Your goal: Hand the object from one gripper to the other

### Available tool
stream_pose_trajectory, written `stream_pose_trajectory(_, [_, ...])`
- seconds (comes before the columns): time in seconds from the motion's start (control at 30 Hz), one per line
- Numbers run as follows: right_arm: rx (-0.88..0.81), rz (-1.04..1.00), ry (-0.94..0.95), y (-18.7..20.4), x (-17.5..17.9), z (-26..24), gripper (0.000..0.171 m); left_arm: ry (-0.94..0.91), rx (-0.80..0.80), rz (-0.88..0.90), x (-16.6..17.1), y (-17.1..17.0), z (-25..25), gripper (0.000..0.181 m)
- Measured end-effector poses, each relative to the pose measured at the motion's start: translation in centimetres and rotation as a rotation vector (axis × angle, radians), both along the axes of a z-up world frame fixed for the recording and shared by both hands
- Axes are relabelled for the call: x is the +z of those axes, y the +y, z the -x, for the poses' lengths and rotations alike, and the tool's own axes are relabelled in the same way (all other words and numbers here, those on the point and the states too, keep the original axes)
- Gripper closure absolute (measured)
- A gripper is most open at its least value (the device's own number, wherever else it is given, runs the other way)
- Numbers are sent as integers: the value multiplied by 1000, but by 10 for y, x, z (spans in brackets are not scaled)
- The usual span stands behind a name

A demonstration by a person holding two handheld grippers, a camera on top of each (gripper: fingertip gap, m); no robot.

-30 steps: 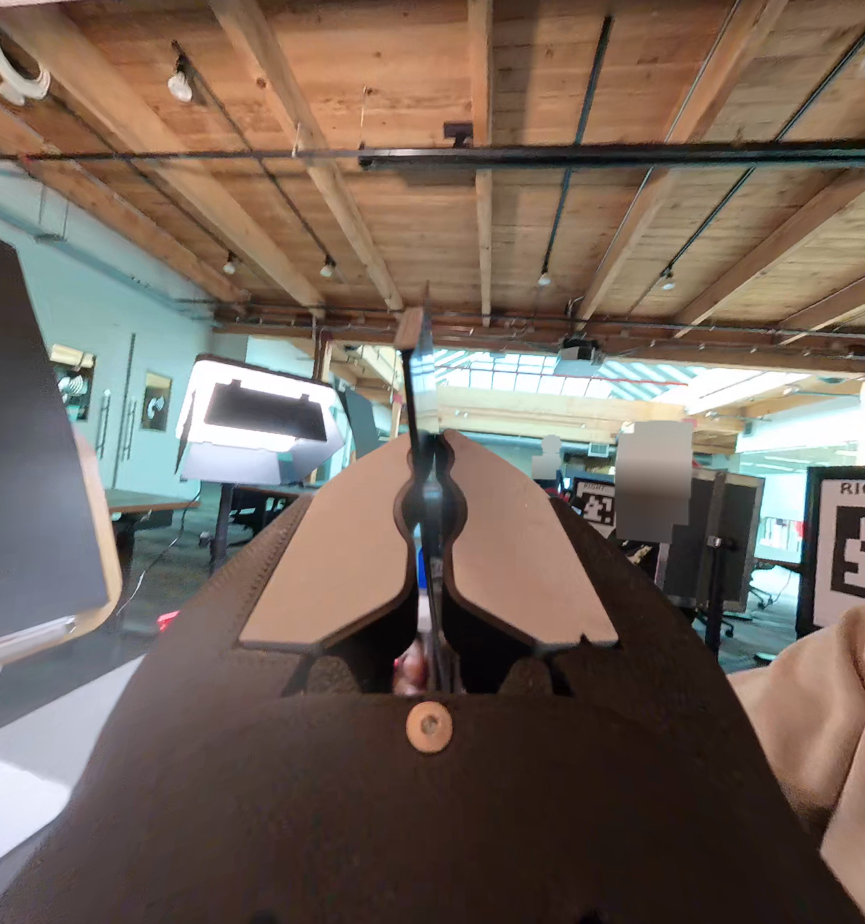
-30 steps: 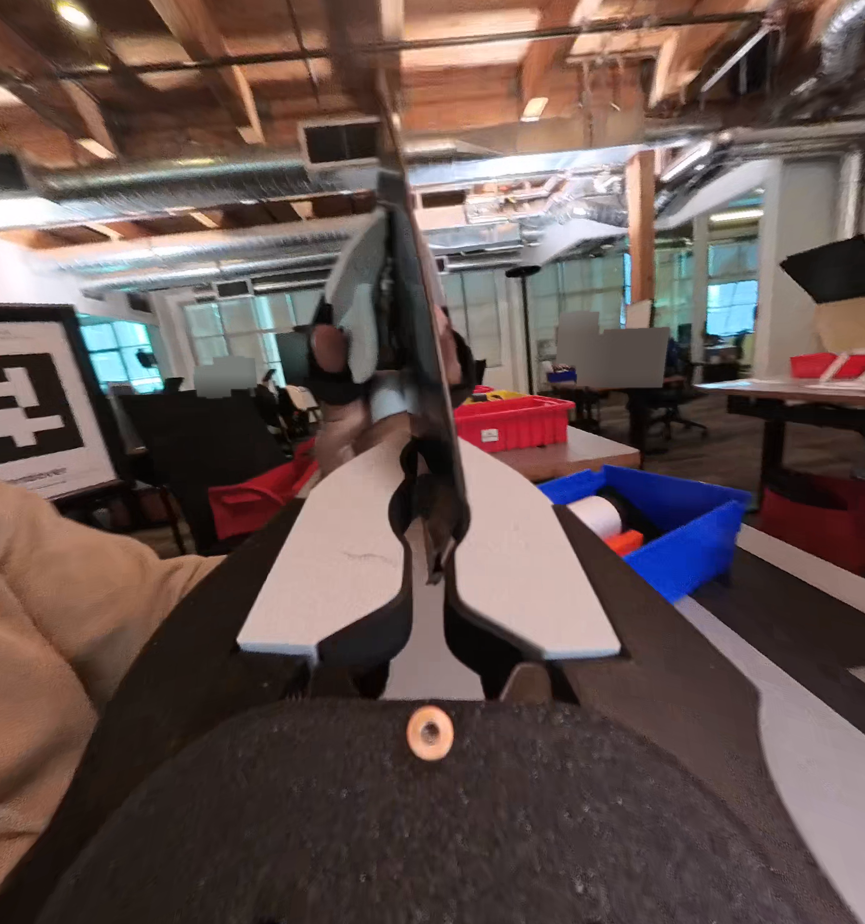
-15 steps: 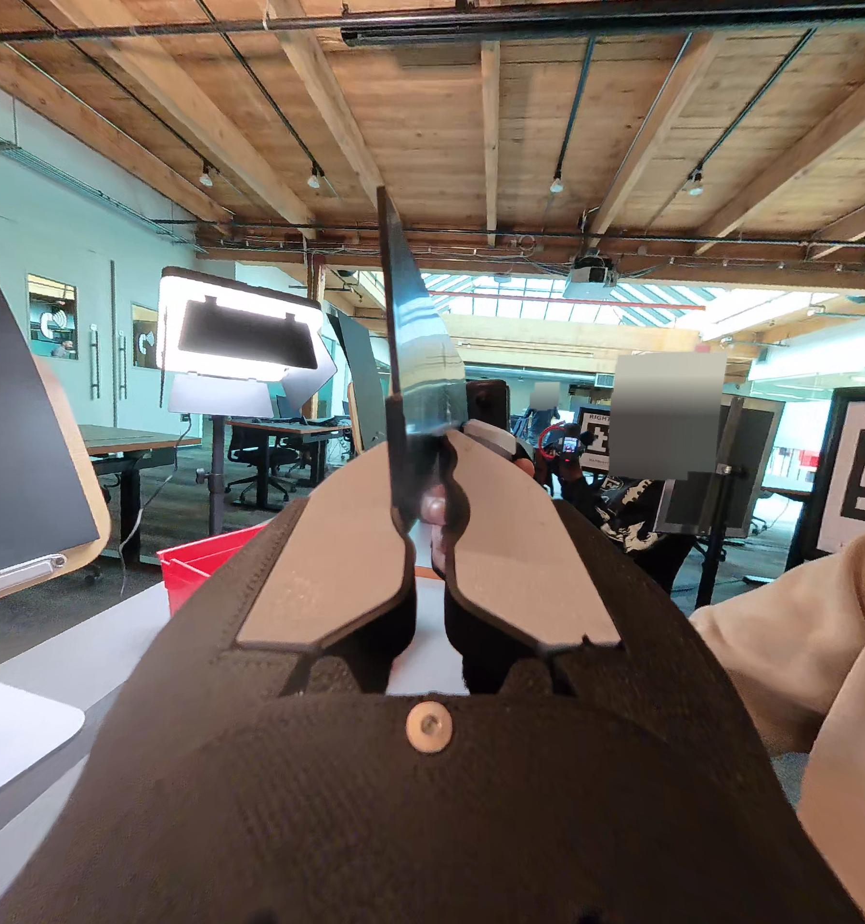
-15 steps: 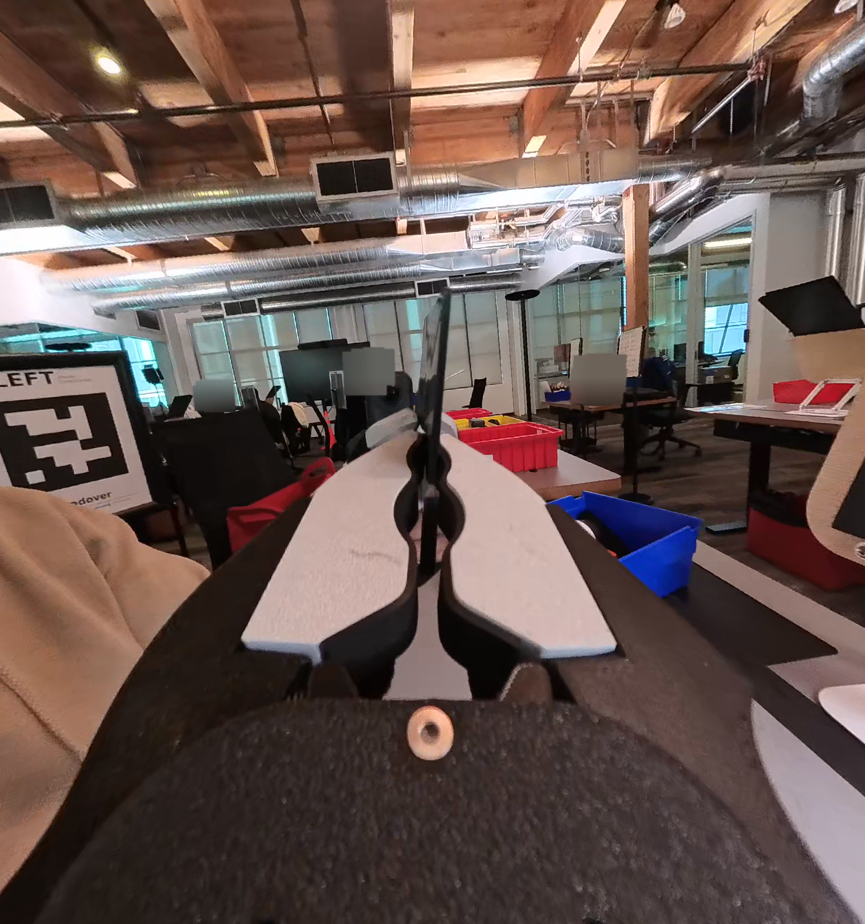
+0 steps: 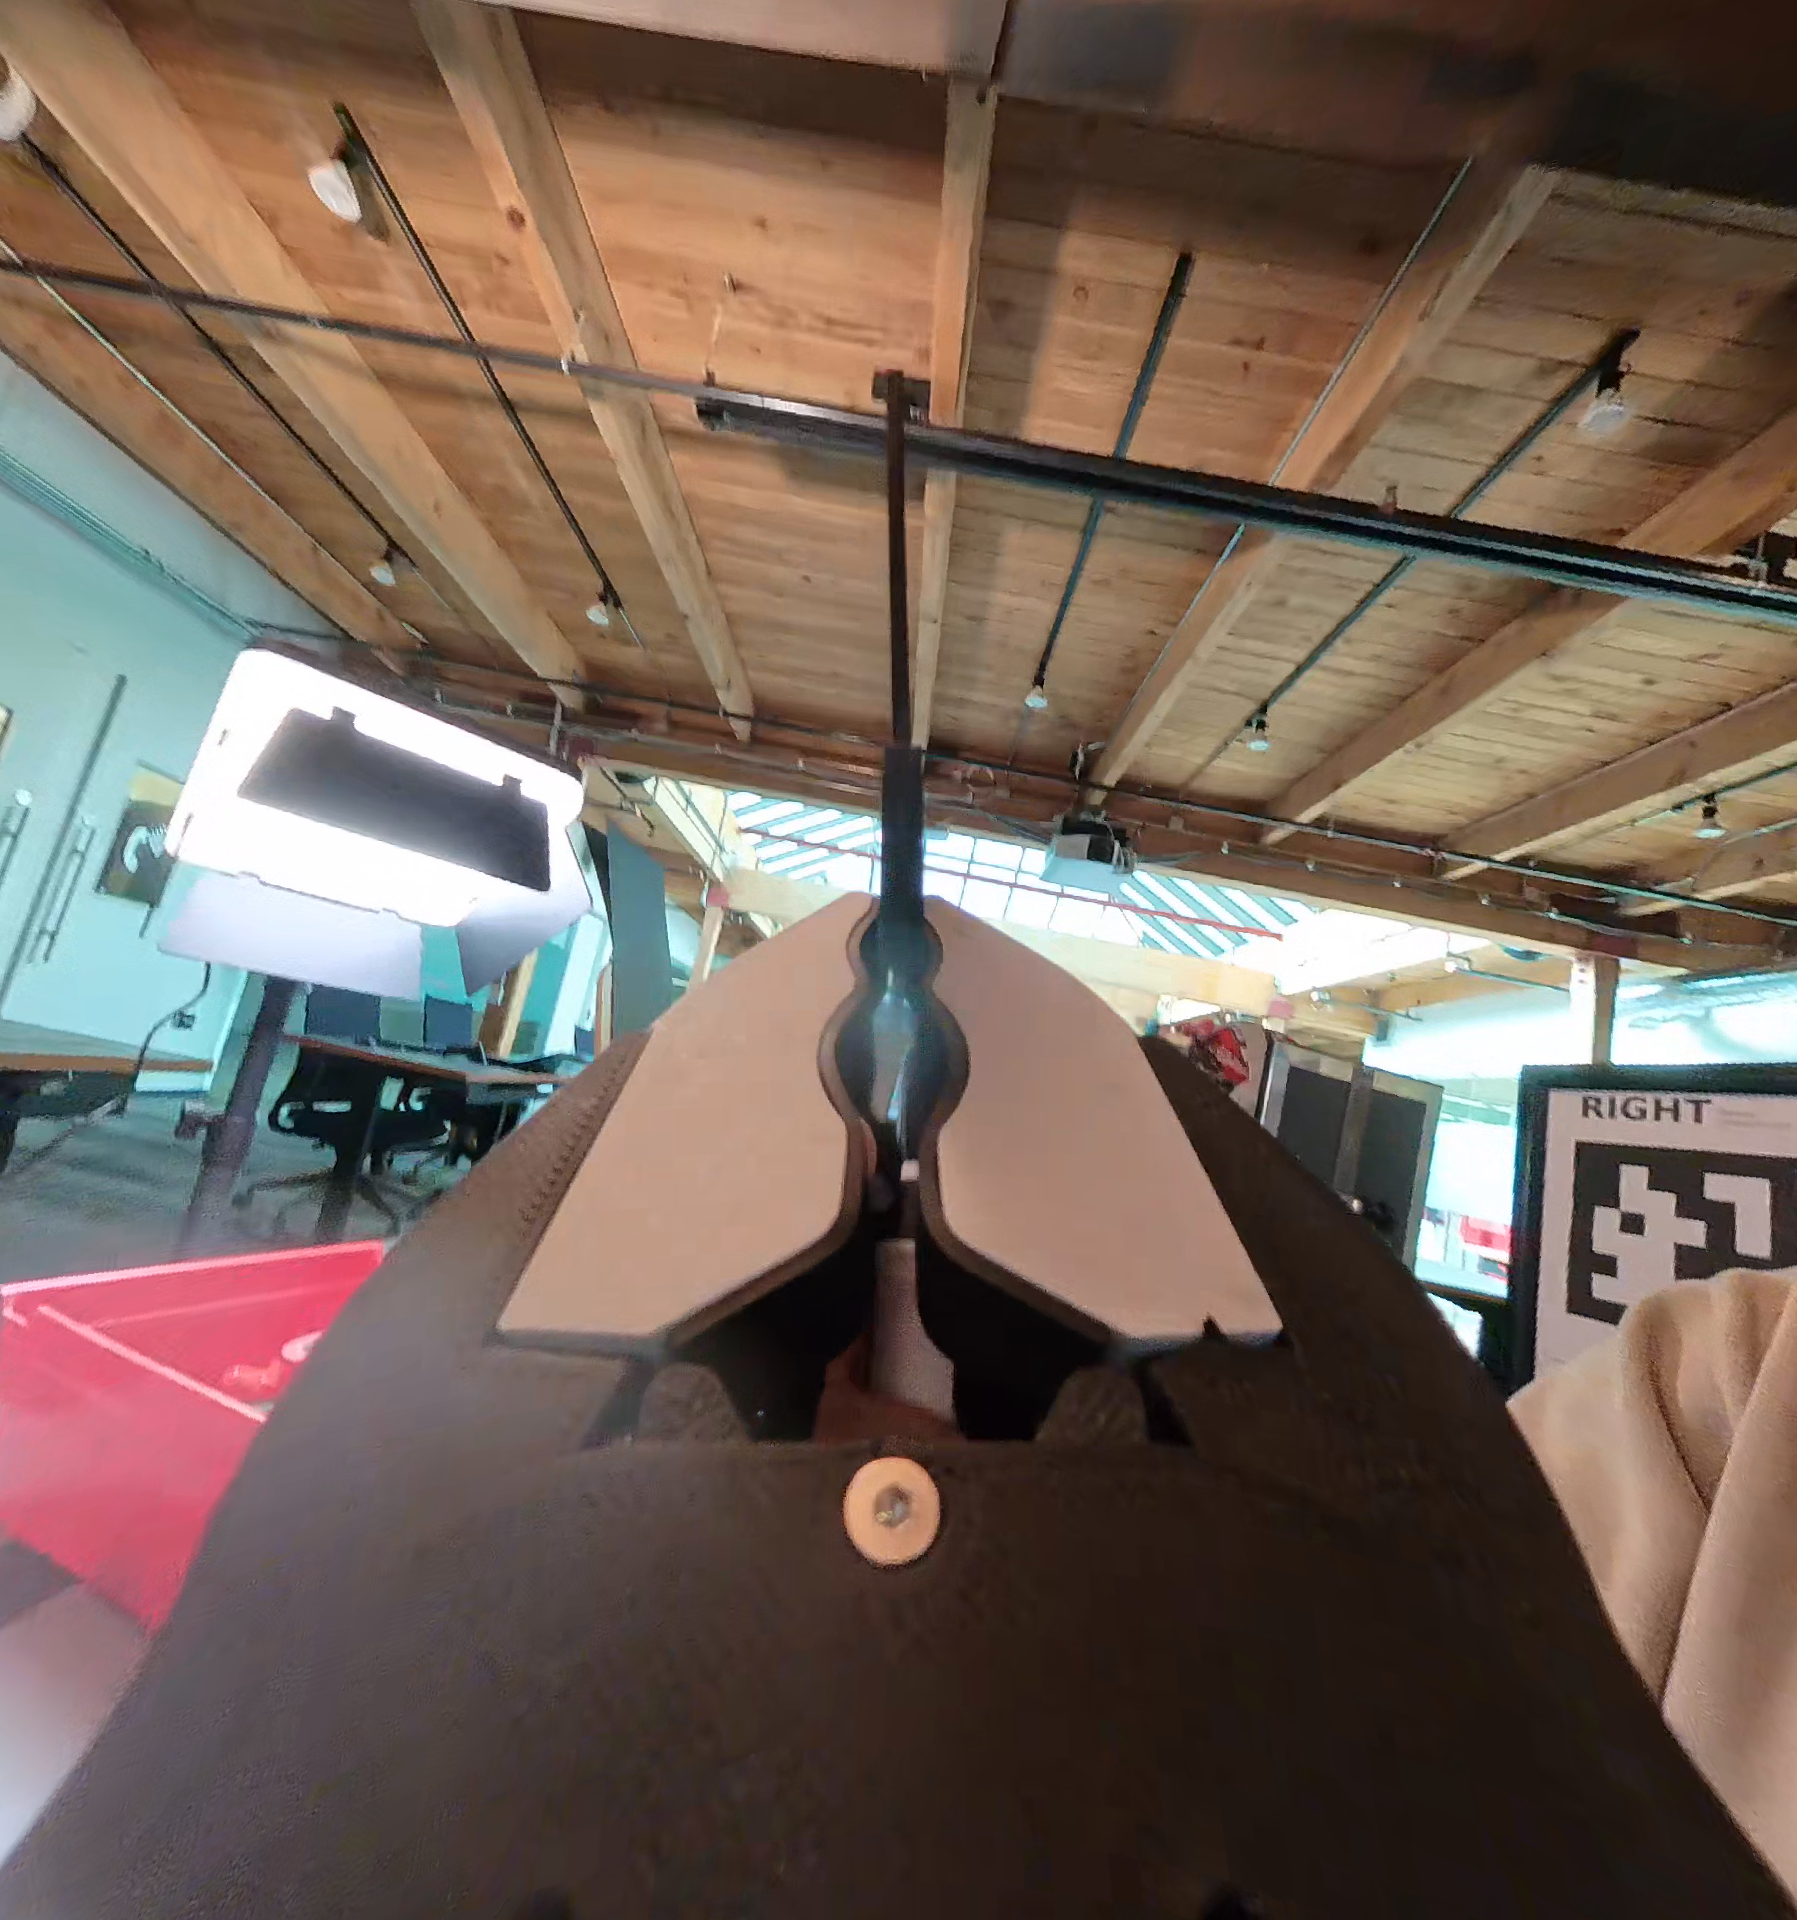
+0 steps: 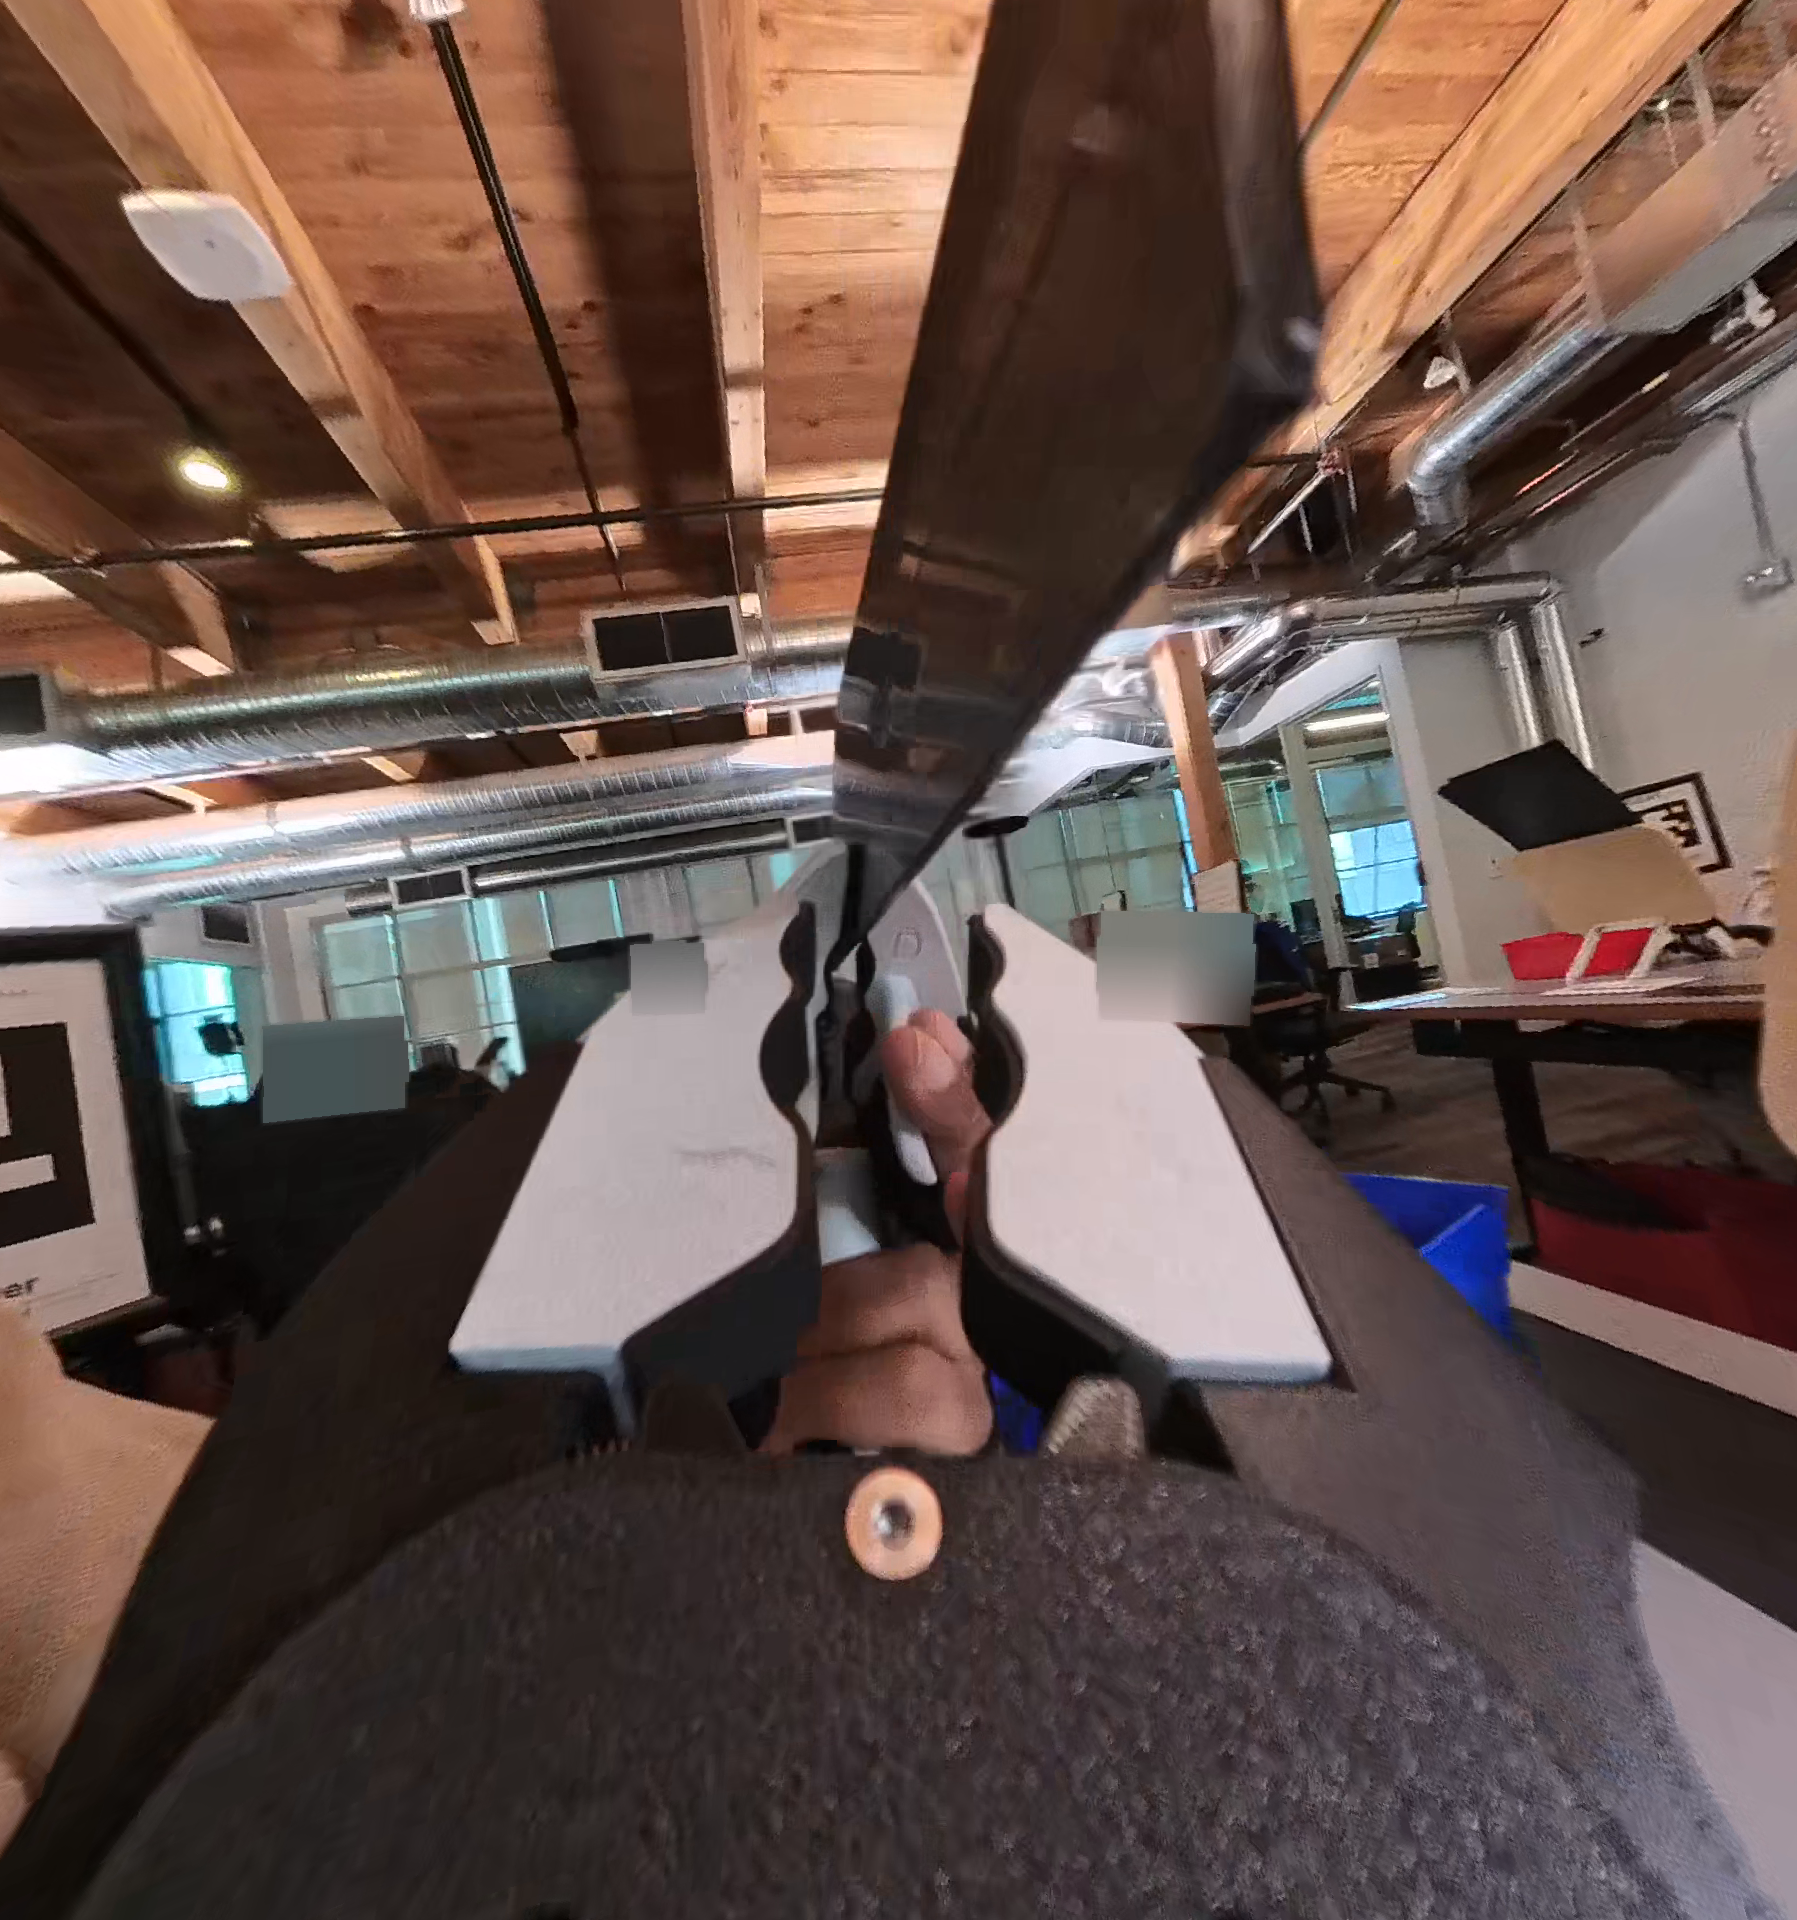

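Thin dark glossy plate (image 5: 900, 582), seen edge-on in the left wrist view, stands up from the left gripper (image 5: 894, 914). Jaws clenched on its lower end, pads pressed close either side. Upper end of the plate points at the wooden ceiling (image 5: 769, 239).

Right wrist view: the same plate (image 6: 1060, 395) shows its broad reflective face, leaning up and to the right from just above the right gripper (image 6: 894, 935). That gripper's jaws stand apart, released. The plate's lower tip sits near the left finger; whether it touches, cannot tell. Beyond the gap, the far gripper's white fingers (image 6: 909, 1039) and a person's hand (image 6: 925, 1081) lie below the plate's lower end.

Outward from the plate: red bin (image 5: 156, 1382) low to its left, lit softbox (image 5: 374, 821) left of it, framed marker board (image 5: 1683, 1195) lower right, beige sleeve (image 5: 1725, 1475) below that. In the right wrist view, blue bin (image 6: 1445, 1236) lower right of the plate, silver ducts (image 6: 406, 707) to its left.
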State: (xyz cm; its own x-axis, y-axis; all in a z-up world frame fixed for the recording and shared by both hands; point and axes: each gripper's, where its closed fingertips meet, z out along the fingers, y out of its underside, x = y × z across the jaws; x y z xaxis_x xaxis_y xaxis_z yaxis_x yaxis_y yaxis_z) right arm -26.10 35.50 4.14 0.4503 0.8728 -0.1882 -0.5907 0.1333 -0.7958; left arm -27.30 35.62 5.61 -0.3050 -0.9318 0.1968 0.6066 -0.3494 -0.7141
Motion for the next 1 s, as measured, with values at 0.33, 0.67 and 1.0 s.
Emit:
stream_pose_trajectory(0.33, [-79,23,-280,1,6,-33,169,350,231,-150,-12,32,2,155])
stream_pose_trajectory(0.67, [151,180,-747,-10,-60,-10,170,786,96,-555,-74,1,1,172])
stream_pose_trajectory(1.0, [140,-4,-429,-17,-12,-27,137,509,-81,-407,-52,-23,-17,179])
